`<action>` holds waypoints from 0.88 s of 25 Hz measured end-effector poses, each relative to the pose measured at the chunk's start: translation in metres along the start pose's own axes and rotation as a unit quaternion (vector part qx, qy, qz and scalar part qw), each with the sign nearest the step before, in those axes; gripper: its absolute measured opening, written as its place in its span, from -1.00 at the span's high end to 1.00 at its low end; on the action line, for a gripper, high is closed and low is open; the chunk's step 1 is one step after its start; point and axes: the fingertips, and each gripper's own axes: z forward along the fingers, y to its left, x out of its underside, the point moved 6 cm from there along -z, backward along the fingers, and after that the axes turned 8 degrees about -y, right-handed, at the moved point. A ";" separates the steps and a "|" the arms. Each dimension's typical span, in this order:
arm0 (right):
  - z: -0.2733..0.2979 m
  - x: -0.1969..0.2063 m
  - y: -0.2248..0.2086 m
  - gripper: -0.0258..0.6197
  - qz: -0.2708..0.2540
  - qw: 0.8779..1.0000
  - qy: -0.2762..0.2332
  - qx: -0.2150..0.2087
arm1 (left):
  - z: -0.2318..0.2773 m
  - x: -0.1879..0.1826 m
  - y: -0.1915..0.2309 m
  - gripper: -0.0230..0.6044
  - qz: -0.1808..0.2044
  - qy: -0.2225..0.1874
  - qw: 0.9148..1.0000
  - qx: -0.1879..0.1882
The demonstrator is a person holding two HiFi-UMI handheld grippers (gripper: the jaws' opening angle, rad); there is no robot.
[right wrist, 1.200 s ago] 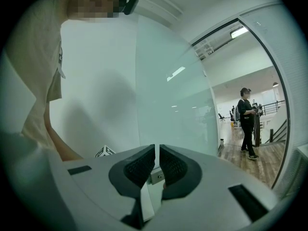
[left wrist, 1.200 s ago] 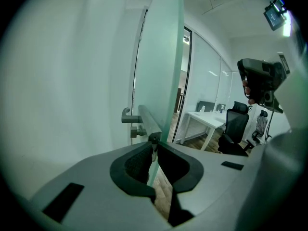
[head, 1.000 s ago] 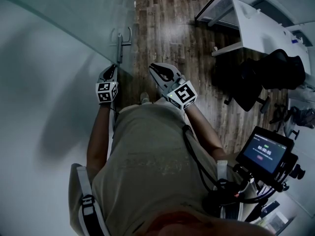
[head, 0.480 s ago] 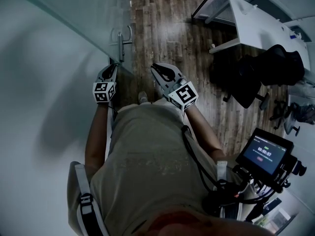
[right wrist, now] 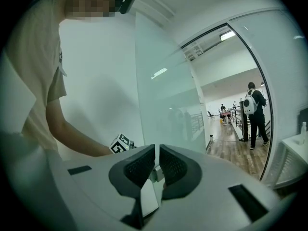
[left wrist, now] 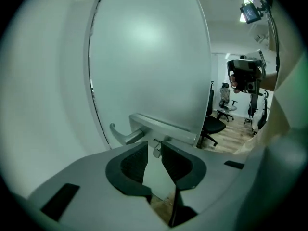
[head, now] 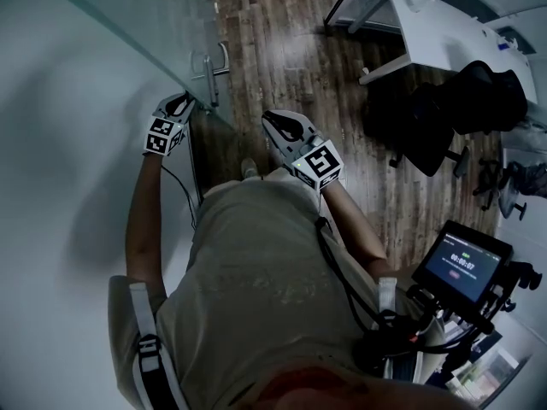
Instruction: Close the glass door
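Glass door (left wrist: 144,57): frosted, pale grey-green pane with a thin dark line down its far side; one brushed-metal handle (left wrist: 124,136) on a long plate. Left gripper (left wrist: 154,146): jaws have just been parting and now stand released, pads (left wrist: 137,160) pressing on nothing; only the pane shows through the gap. The door stands straight ahead of my left fingertips, with the plate just above and beyond them, the lever up and left of my left-hand finger, and a small latch knob (left wrist: 156,151) just past the tips. From the head view, the left gripper (head: 182,102) is just beside the door's (head: 162,24) free edge, below the handle (head: 211,73). Right gripper (right wrist: 157,150): jaws drawn almost together, a bare slit, clasping nothing; the door's (right wrist: 163,95) edge rises ahead of and above these tips, well apart. Right gripper (head: 273,123) hangs over wood floor (head: 282,41). Count: one door, one handle set, two grippers
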 end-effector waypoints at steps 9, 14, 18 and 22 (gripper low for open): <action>-0.001 -0.002 -0.012 0.87 -0.003 1.000 -0.006 0.021 | 0.035 0.005 -0.010 0.60 0.024 0.024 0.998 0.045; -0.006 -0.003 -0.020 0.87 -0.004 0.999 -0.007 0.033 | 0.046 0.011 -0.012 0.61 0.020 0.031 0.999 0.039; -0.009 -0.003 -0.022 0.87 -0.004 0.999 -0.010 0.038 | 0.045 0.013 -0.012 0.62 -0.002 0.026 0.999 0.030; -0.014 0.001 -0.022 0.87 -0.005 0.999 -0.005 0.032 | 0.041 0.020 -0.015 0.62 -0.019 0.022 1.000 0.012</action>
